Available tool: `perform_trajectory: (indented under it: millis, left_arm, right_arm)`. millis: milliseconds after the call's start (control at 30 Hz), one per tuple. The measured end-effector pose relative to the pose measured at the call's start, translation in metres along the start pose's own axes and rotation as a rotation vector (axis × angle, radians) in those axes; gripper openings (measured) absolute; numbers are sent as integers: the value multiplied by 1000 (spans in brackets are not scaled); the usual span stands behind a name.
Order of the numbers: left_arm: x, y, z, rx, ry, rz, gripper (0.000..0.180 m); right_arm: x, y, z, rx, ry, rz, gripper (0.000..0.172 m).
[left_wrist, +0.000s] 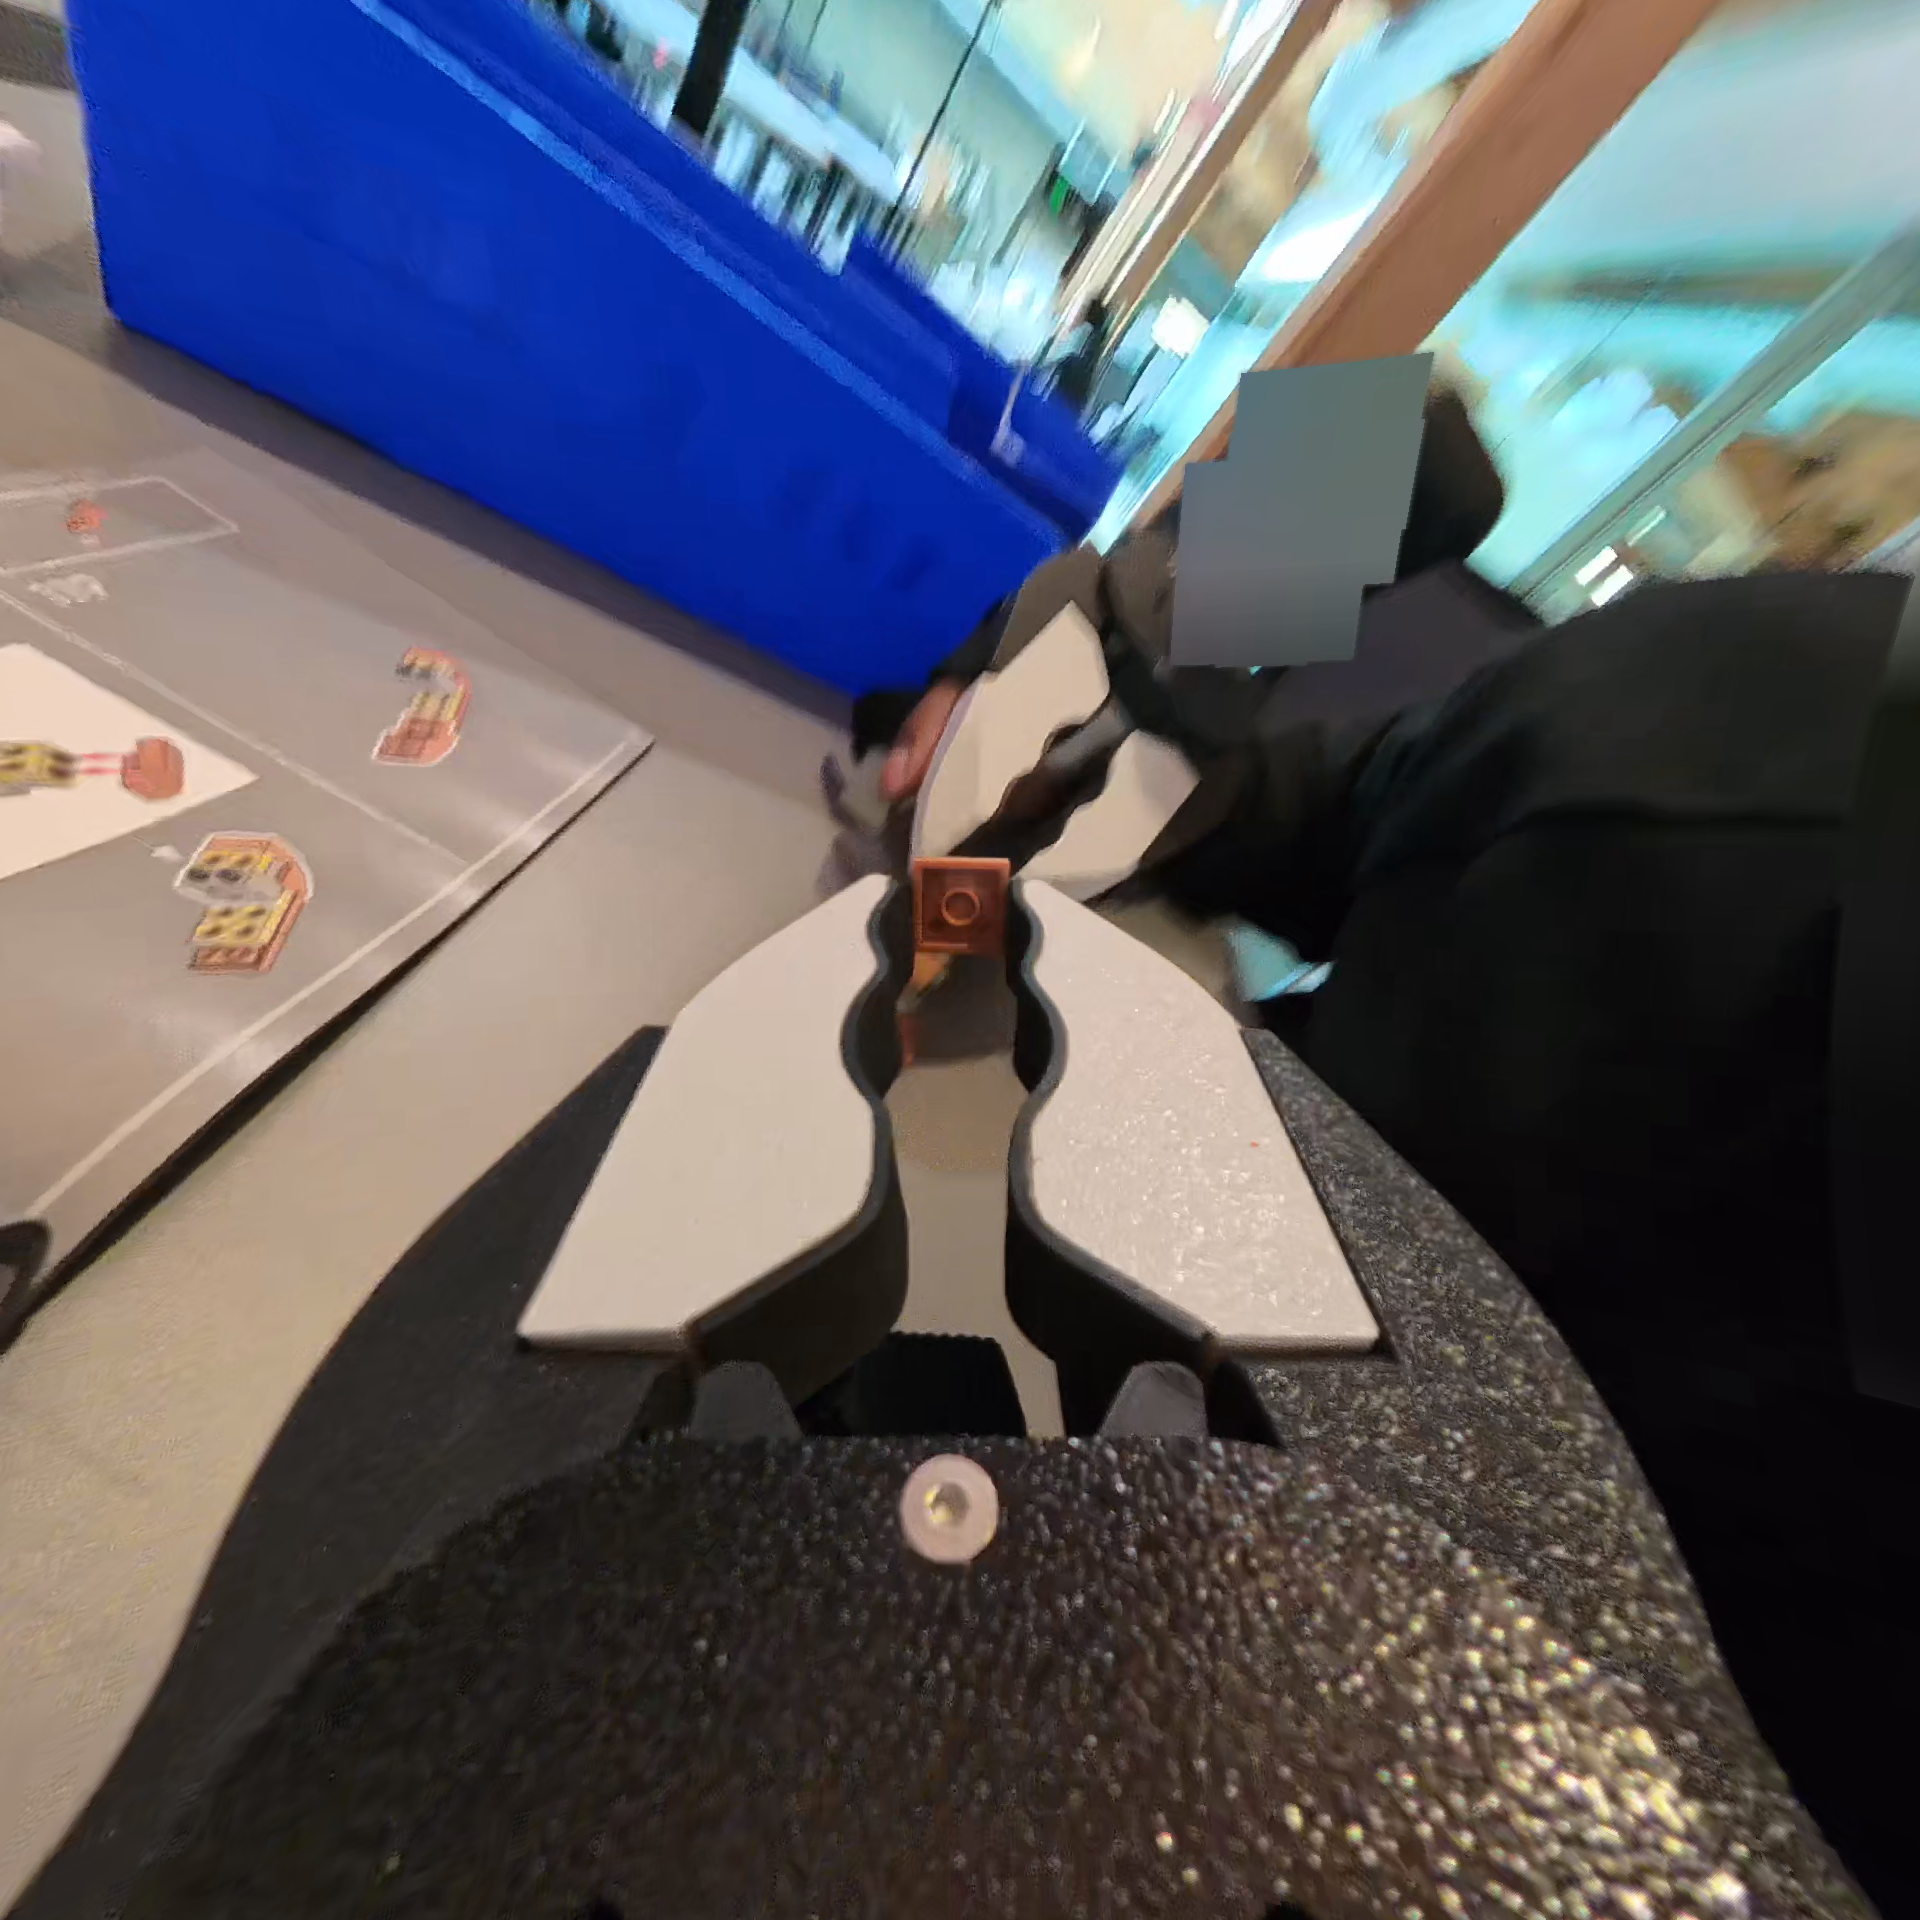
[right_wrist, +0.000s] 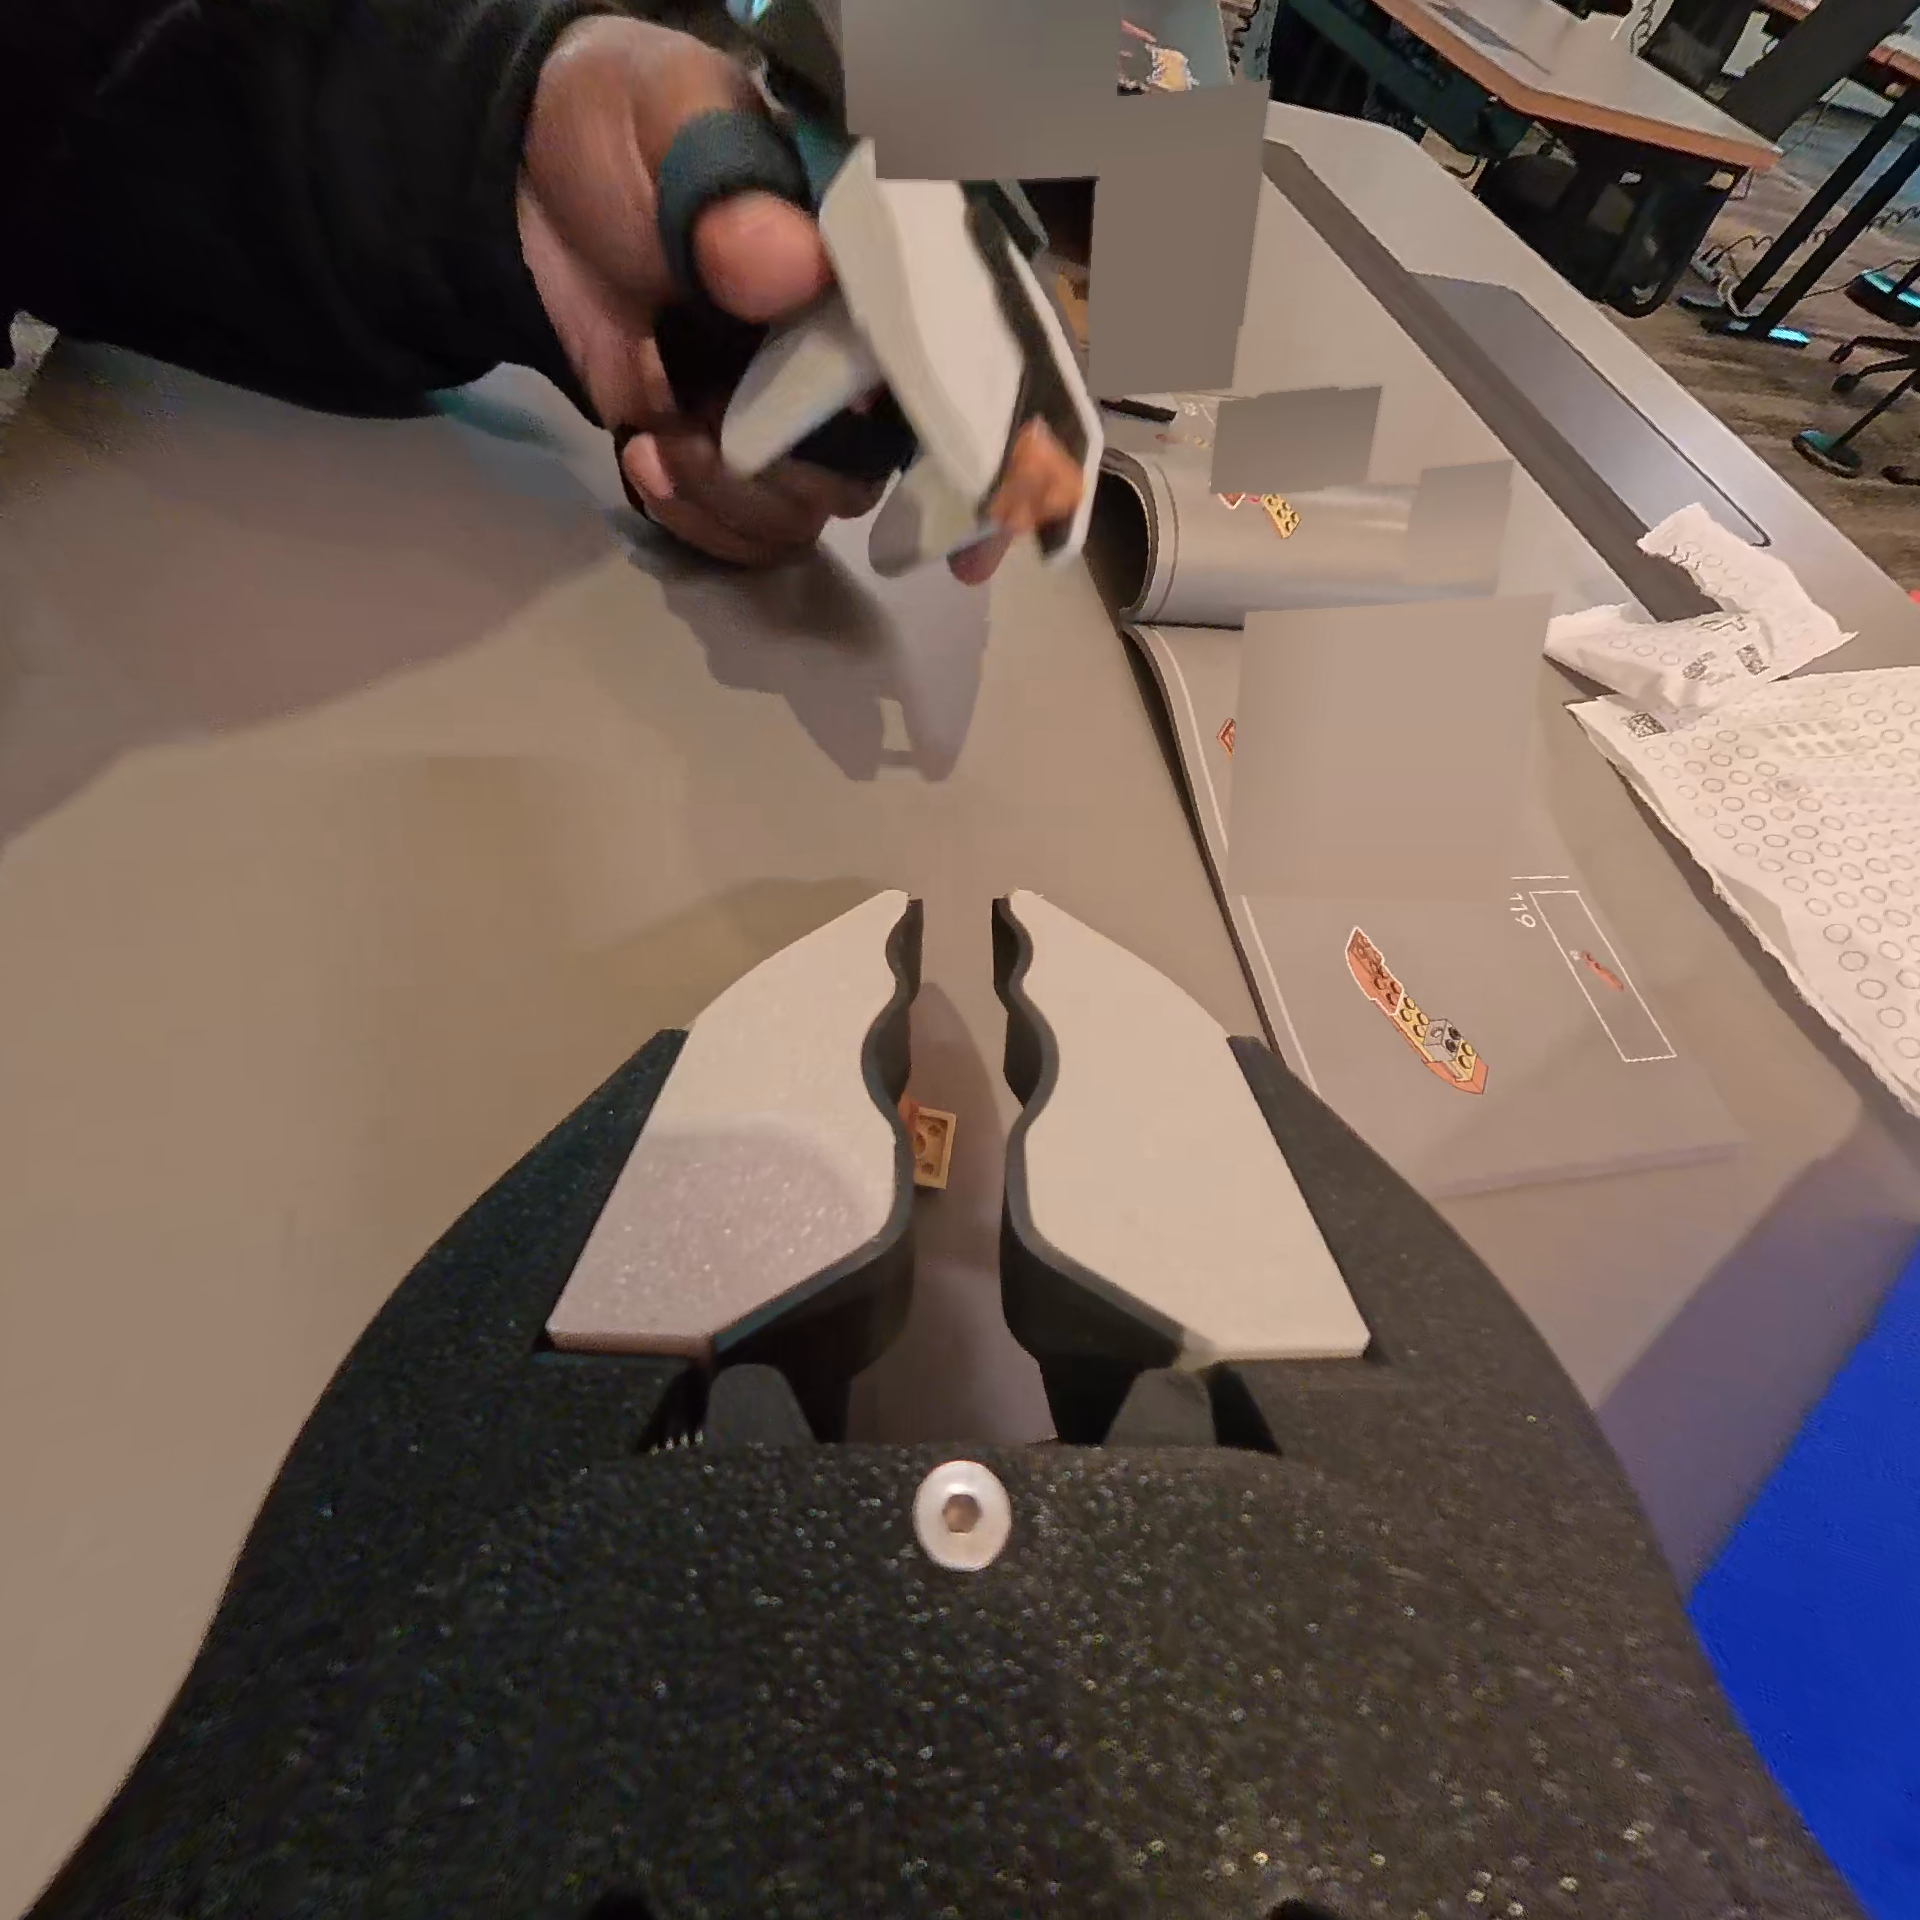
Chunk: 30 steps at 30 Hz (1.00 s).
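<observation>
Although the left tongs (left_wrist: 956, 889) are closed on a small reddish-brown plate (left_wrist: 958, 920), we find the hold shallow: only the fingertips bear on its two side edges, and it stands clear of the table (right_wrist: 416, 831). We judge it could twist or slip out if the tongs eased or knocked the right tongs (right_wrist: 956, 909), which sit just beyond in the left wrist view. That view is smeared by motion, so contact on the left edge is less plain than on the right.

The right tongs stand slightly apart with nothing at their tips. A tan piece (right_wrist: 933, 1143) shows in the gap farther back, against the left finger only; we cannot tell whether it lies on the table.

The plate is square, thin and matt, with one round stud at the centre of its face. An open instruction booklet (right_wrist: 1455, 987) lies to the right, torn white paper bags (right_wrist: 1766, 779) beyond it, and a blue bin (left_wrist: 520, 312) stands at the far side.
</observation>
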<state>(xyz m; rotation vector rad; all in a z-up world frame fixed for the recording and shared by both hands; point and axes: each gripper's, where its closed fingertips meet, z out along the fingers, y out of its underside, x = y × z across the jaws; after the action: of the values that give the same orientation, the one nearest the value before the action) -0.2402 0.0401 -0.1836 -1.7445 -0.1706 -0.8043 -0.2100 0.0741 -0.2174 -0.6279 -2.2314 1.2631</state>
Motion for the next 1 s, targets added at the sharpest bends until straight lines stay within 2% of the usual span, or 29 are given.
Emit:
perform_trajectory:
  millis: [133, 233, 300, 400, 1000]
  left_arm:
    - [21, -44, -25, 329, 280, -162, 16]
    - [25, -56, -37, 448, 431, -240, 16]
    - [26, -60, -41, 495, 473, -256, 16]
    - [34, -59, -42, 493, 523, -240, 17]
    - [34, -55, -37, 457, 487, -228, 16]
  right_arm:
    - [-2, -4, 0, 28, 2, 12, 12]
    - [-5, -5, -2, 40, 5, 6, 12]
    - [-6, -7, -3, 48, 5, 4, 12]
    - [-8, -9, -5, 57, 5, -3, 12]
    - [-1, -5, -6, 16, 36, 30, 13]
